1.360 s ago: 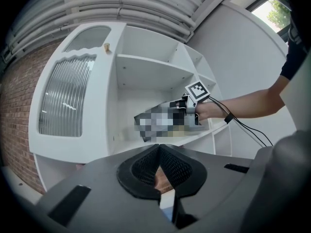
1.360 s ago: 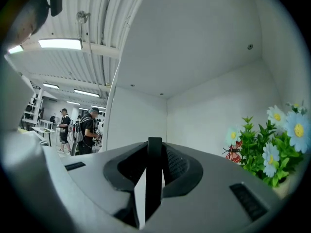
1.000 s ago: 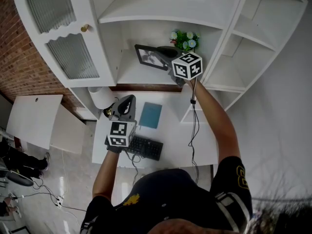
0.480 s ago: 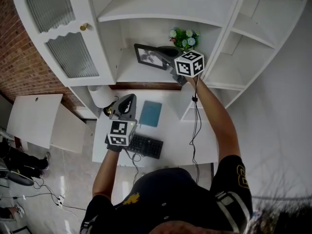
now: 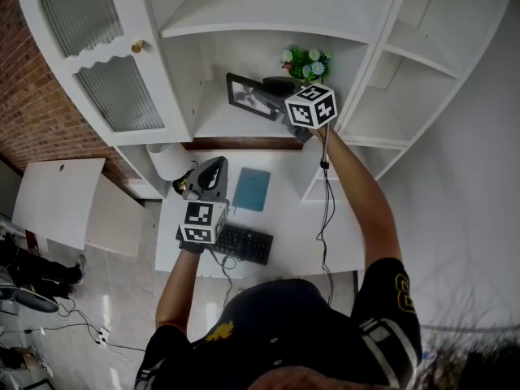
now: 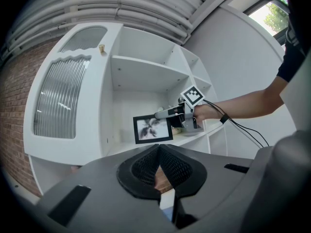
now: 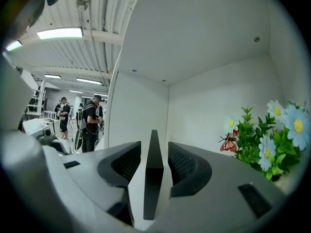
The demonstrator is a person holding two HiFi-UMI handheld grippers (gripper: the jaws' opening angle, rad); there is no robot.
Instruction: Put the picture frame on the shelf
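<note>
Picture frame (image 6: 152, 129) stands on shelf (image 5: 219, 120).
Right gripper (image 7: 154, 154) jaws just opened, frame loose between them; left gripper (image 6: 159, 166) closed, empty.

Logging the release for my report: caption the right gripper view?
Right gripper, jaws just opened, straddles the picture frame edge-on in the shelf, flowers at right.

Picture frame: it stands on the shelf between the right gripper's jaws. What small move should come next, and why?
Probably draw the right gripper straight back, off the picture frame. Its jaws have just been opening, and the frame's edge stands between them with a gap on either side, so it seems to rest on the shelf unaided.
</note>
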